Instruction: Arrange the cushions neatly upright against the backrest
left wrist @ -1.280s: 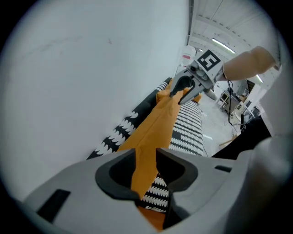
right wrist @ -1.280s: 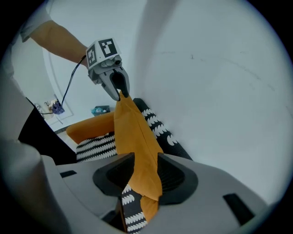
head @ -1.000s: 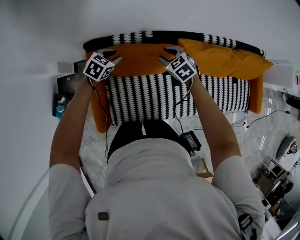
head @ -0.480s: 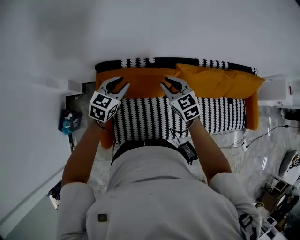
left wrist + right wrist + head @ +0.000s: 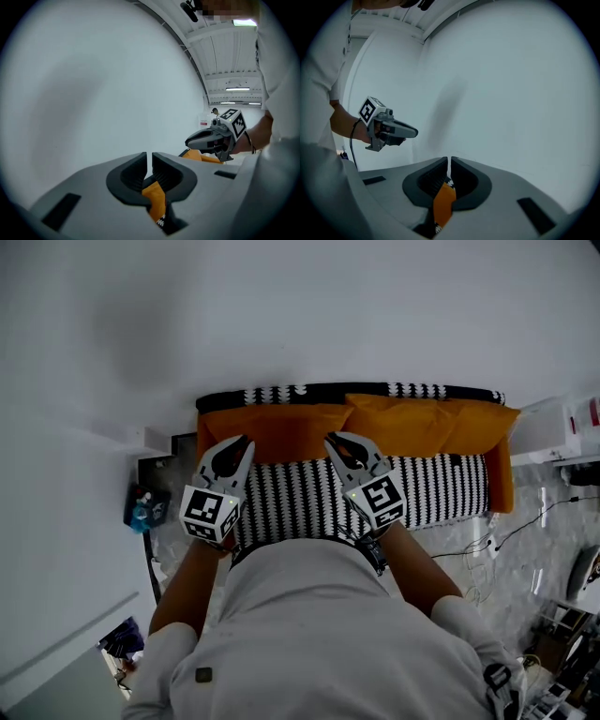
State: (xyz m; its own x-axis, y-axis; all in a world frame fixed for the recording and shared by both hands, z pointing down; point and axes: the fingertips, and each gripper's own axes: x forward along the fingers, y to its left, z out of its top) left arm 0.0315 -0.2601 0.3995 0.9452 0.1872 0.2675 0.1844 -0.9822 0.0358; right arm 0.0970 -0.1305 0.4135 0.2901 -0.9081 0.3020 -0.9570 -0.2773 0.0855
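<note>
Left cushion point(image 5: 272, 423) and right cushion point(image 5: 431, 423) lean upright, long axes along the backrest point(image 5: 281, 392).

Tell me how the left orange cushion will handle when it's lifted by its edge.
Likely soft and floppy: the orange fabric cushion bunches into thin folds in the closing left claw and the closing right claw. Probably light for its size, being plump stuffed fabric. Held only near its ends, it may sag in the middle.
</note>
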